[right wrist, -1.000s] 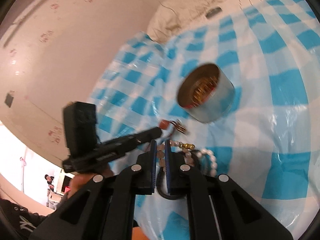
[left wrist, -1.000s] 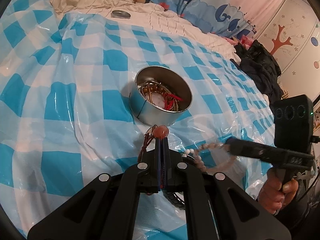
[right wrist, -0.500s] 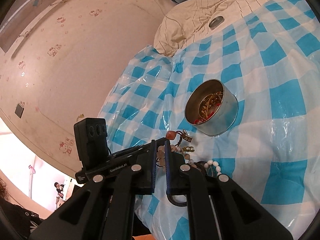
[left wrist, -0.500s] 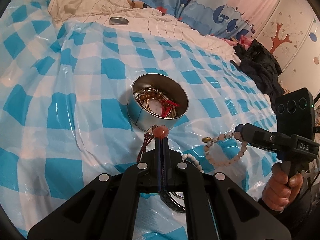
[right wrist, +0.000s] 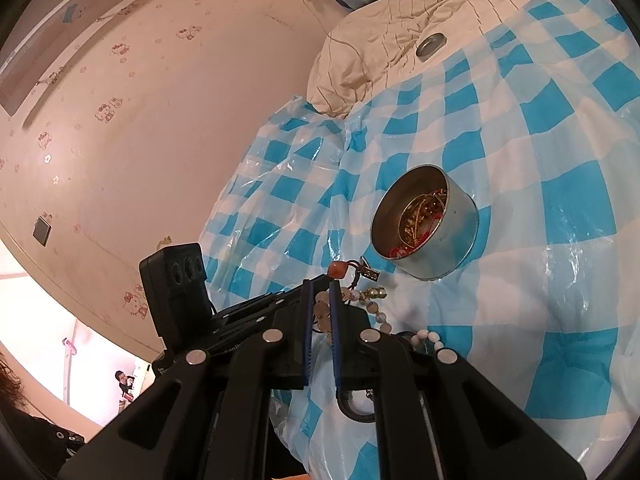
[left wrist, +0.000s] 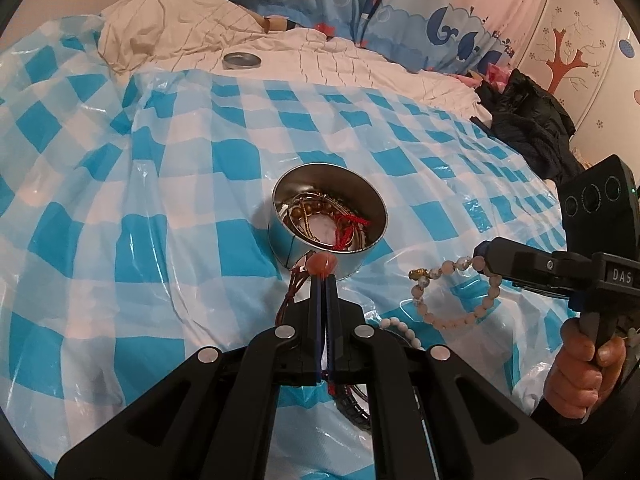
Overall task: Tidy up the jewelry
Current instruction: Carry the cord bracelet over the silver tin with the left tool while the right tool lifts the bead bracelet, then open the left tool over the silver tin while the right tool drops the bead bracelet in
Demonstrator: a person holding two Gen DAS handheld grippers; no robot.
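Since both pieces go in the open tin [left wrist: 329, 222], each gripper holds one just short of its rim: left gripper [left wrist: 323, 280] pinches the red-bead cord [left wrist: 322, 265], right gripper [right wrist: 320, 300] clamps the pale bead bracelet [left wrist: 448, 312], dangling clear of the checkered sheet [left wrist: 160, 208].

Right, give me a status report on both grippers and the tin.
Left gripper shut on red bead cord. Right gripper shut on pale bead bracelet. Tin open, jewelry inside. Nothing blocking the tin.
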